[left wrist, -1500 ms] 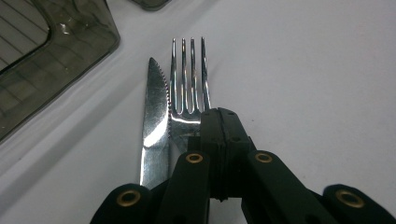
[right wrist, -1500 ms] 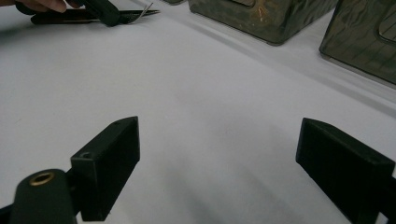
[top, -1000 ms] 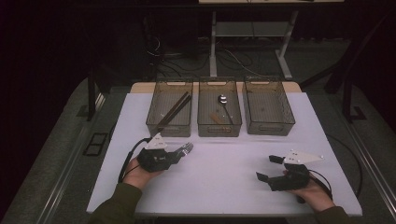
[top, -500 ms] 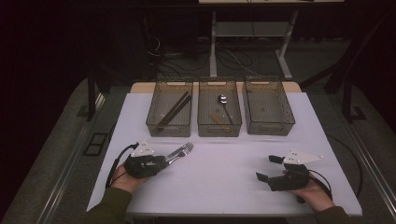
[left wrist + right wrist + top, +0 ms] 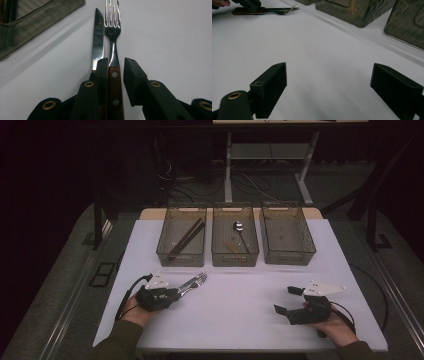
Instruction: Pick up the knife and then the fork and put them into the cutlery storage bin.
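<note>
Your left gripper (image 5: 113, 68) lies low on the table (image 5: 240, 310), and its jaws have just been closing around the wooden handle of a fork (image 5: 113, 32). One jaw touches the handle; the other stands off with a gap, so nothing is pinched yet. A knife (image 5: 98, 37) lies touching the fork, just outside the near jaw. Closing further may catch the knife handle too, or nudge both askew. Your right gripper (image 5: 329, 87) rests spread wide, nothing between its jaws.
</note>
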`<state>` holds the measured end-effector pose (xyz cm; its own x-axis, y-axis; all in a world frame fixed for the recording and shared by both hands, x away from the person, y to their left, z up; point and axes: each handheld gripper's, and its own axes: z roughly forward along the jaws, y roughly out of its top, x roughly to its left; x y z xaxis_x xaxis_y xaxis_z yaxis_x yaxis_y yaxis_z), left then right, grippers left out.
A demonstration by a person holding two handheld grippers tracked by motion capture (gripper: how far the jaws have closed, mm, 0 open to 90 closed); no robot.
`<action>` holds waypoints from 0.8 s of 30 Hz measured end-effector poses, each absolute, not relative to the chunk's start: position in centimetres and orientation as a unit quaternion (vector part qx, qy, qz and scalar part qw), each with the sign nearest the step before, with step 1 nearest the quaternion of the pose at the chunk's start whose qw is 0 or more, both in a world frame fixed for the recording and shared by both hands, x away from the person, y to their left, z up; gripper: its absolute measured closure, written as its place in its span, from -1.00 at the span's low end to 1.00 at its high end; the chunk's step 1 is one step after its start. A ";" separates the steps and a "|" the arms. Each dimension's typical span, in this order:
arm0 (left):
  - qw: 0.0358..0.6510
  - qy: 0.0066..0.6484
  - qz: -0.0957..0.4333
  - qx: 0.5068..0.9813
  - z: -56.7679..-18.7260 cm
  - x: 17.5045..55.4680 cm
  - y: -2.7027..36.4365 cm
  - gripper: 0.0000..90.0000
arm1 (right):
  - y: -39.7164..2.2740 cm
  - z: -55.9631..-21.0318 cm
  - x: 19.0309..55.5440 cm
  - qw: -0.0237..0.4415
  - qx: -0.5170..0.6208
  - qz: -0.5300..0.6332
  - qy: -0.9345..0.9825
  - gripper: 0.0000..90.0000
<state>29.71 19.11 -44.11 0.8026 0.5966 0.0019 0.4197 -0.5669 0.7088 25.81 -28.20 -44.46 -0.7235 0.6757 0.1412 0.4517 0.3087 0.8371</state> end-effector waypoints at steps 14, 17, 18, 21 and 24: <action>0.355 0.283 0.119 0.883 -44.7 30.1 18.2 0.59 | -28.2 -44.4 25.8 0.119 0.352 0.472 0.800 -0.70; 0.357 0.287 0.114 0.882 -44.7 30.2 18.1 0.66 | -28.2 -44.4 25.8 0.120 0.351 0.472 0.800 -0.70; 0.358 0.289 0.114 0.881 -44.8 30.2 18.1 0.67 | -28.2 -44.4 25.8 0.120 0.352 0.472 0.799 -0.70; 0.356 0.296 0.116 0.879 -44.7 30.1 18.0 0.69 | -28.2 -44.3 25.8 0.120 0.353 0.475 0.797 -0.70; 0.349 0.300 0.119 0.880 -44.6 30.0 17.8 0.71 | -28.2 -44.3 25.8 0.119 0.357 0.476 0.795 -0.70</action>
<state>29.99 17.77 -44.61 0.7921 0.6104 0.0007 0.4438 -0.5767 0.6859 25.83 -28.22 -44.26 -0.7168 0.6808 0.1509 0.4550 0.2927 0.8410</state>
